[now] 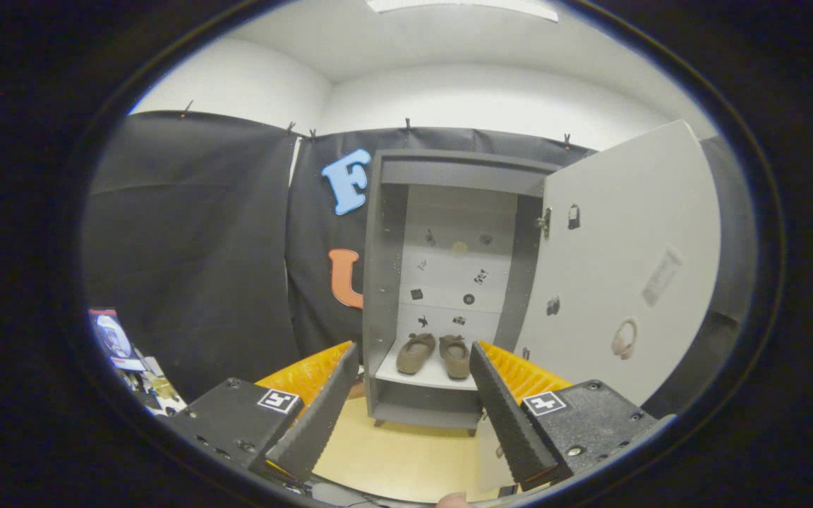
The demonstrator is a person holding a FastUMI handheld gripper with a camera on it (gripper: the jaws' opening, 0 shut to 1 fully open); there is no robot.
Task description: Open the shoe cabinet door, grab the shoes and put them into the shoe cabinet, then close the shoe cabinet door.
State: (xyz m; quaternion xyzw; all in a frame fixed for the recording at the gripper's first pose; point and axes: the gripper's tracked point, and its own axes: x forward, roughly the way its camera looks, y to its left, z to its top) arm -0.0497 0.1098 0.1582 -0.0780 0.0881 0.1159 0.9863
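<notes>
Tongs (413, 360) are spread wide and hold nothing. Beyond their tips stands the grey shoe cabinet (385, 282), and its door (625, 268) is swung open to the right of the tongs. A pair of brown shoes (435, 353) lies side by side on the lower shelf (428, 377) inside, seen between the two fingers.

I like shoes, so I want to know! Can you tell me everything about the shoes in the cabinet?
The shoes are a brown, soft-looking flat pair, side by side on the white shelf low in the grey cabinet, toes towards the back. The door stands open. The gripper is open and empty, its jaws well short of the shoes.
</notes>
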